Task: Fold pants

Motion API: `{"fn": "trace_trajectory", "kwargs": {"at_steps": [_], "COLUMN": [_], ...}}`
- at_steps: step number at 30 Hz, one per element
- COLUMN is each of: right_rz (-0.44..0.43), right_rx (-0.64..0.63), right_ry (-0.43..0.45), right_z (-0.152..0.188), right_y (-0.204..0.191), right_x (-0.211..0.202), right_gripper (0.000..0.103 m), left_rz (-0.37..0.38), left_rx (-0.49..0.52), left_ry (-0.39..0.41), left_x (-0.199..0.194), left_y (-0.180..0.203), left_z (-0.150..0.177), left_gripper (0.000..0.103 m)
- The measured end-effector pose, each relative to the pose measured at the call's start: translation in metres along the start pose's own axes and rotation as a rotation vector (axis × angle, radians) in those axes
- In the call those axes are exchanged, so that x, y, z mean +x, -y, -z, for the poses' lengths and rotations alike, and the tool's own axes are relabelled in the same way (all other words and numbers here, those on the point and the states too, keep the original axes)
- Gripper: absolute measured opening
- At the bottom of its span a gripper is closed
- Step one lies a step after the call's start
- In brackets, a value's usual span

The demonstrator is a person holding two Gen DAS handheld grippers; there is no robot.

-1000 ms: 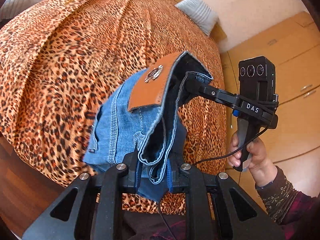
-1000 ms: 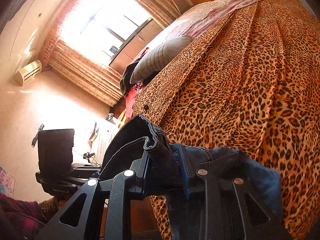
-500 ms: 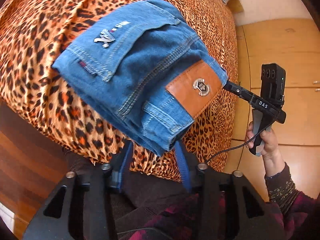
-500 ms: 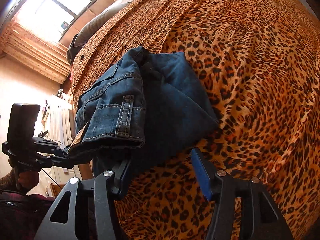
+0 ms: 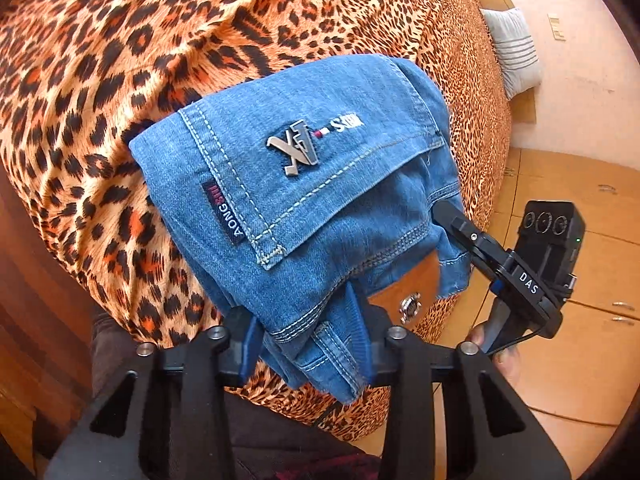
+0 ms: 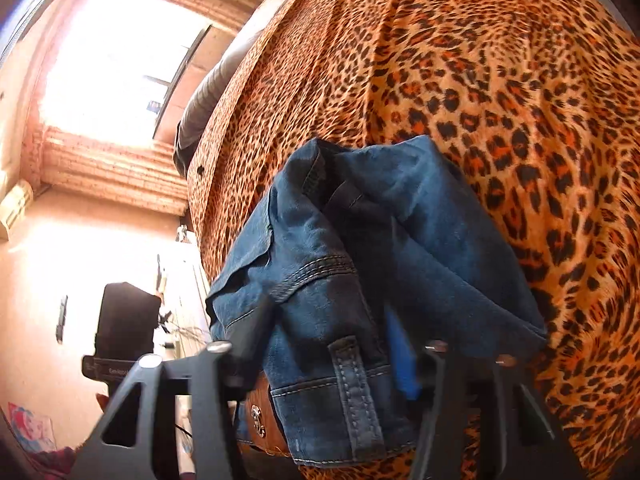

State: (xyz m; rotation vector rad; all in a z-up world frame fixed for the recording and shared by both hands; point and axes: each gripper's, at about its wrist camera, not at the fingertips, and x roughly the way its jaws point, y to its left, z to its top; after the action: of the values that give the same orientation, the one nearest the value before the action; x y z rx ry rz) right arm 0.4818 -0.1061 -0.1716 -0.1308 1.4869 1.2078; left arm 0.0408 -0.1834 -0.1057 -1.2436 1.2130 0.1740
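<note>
The folded blue jeans (image 5: pixel 304 200) lie as a compact bundle near the edge of the leopard-print bed (image 5: pixel 160 40), back pocket with a metal logo up and the brown leather patch (image 5: pixel 412 296) at the near end. My left gripper (image 5: pixel 308 344) is open, its blue pads on either side of the waistband end. My right gripper (image 6: pixel 332 344) is also open around the waistband corner of the jeans (image 6: pixel 380 260); it shows in the left wrist view (image 5: pixel 452 216) touching the bundle's right side.
A grey striped pillow (image 5: pixel 516 48) lies at the far corner of the bed. Wooden cabinets (image 5: pixel 580 248) stand on the right, and wood floor (image 5: pixel 24 320) is on the left. In the right wrist view, a bright window (image 6: pixel 120 64) and a grey bolster (image 6: pixel 208 112) are beyond the bed.
A second ago both grippers held the jeans up, shut on them. The bundle has been laid on the bed and both grippers have opened; now both have moved back in around the waistband end.
</note>
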Motion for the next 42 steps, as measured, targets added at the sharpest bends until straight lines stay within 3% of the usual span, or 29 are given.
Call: {"fn": "trace_trajectory", "kwargs": {"at_steps": [2,4,6,8,9,11,14,15,18,22,24,25,27,28,29,32,34,37,38,39,40,41,42], "right_rz": [-0.017,0.026,0.192,0.263,0.249,0.191,0.132,0.11,0.055,0.035,0.057,0.093,0.279,0.382,0.415,0.221,0.15,0.174,0.197,0.254,0.321,0.387,0.399], "right_rx": [-0.072,-0.111,-0.142,-0.116,-0.096,-0.055,-0.03,-0.023,0.01,-0.088,-0.167,-0.196,-0.248,-0.267,-0.246,-0.098,-0.044,-0.072,-0.107,-0.175,-0.26,-0.306,-0.286], "right_ry": [0.035,0.058,-0.009,-0.088,-0.075,-0.041,0.019,0.047,0.119,0.204,0.223,0.209,0.125,0.054,-0.008,0.084,0.077,0.029,0.005,-0.007,-0.008,-0.04,-0.055], "right_z": [0.004,0.011,0.021,0.031,0.032,0.03,0.018,0.011,-0.013,-0.039,-0.045,-0.048,-0.055,-0.055,-0.056,-0.047,-0.052,-0.058,-0.058,-0.061,-0.058,-0.057,-0.06], "right_y": [-0.02,-0.023,-0.002,0.025,0.029,0.028,0.023,0.021,0.016,-0.028,-0.055,-0.062,-0.062,-0.048,-0.034,-0.004,0.006,0.01,0.006,-0.003,-0.012,-0.012,-0.007], "right_x": [-0.023,-0.04,-0.025,0.0,0.0,-0.012,-0.038,-0.047,-0.054,-0.038,-0.024,-0.014,0.025,0.044,0.057,0.026,0.019,0.03,0.037,0.044,0.048,0.059,0.062], "right_gripper": [0.016,0.016,0.016,0.019,0.021,0.029,0.055,0.059,0.065,0.065,0.059,0.056,0.042,0.042,0.045,0.048,0.052,0.054,0.042,0.017,0.018,0.025,0.035], "left_rz": [0.044,0.022,-0.049,-0.022,-0.002,-0.017,-0.016,-0.013,-0.03,-0.015,-0.067,-0.105,-0.182,-0.203,-0.202,-0.159,-0.168,-0.164,-0.155,-0.175,-0.215,-0.233,-0.242], "left_rx": [0.014,0.036,0.02,-0.059,-0.083,-0.037,0.068,0.086,0.094,0.086,0.085,0.076,0.076,0.074,0.08,0.138,0.14,0.043,0.016,0.011,0.019,0.03,0.041], "left_ry": [0.006,-0.003,-0.058,-0.146,-0.149,-0.11,-0.032,-0.012,0.08,0.124,0.125,0.113,0.065,0.046,0.058,0.08,0.128,0.109,0.08,0.062,0.045,0.03,0.035], "left_x": [-0.008,-0.001,0.026,0.046,0.044,0.024,-0.017,-0.027,-0.046,-0.044,-0.03,-0.017,0.011,0.022,0.017,-0.008,-0.024,-0.024,-0.017,-0.01,-0.001,0.006,0.005], "left_y": [0.001,0.002,-0.01,-0.028,-0.034,-0.033,-0.024,-0.02,-0.008,0.013,0.014,0.012,0.003,0.003,0.003,0.012,0.009,-0.014,-0.022,-0.027,-0.033,-0.034,-0.033], "left_z": [0.009,0.016,0.014,0.015,0.018,0.023,0.031,0.028,0.003,-0.024,-0.037,-0.041,-0.045,-0.045,-0.045,-0.033,-0.036,-0.049,-0.052,-0.052,-0.05,-0.05,-0.051], "left_gripper": [0.033,0.033,0.034,0.033,0.033,0.032,0.033,0.034,0.048,0.05,0.058,0.058,0.057,0.057,0.057,0.058,0.06,0.066,0.066,0.066,0.066,0.067,0.068]}}
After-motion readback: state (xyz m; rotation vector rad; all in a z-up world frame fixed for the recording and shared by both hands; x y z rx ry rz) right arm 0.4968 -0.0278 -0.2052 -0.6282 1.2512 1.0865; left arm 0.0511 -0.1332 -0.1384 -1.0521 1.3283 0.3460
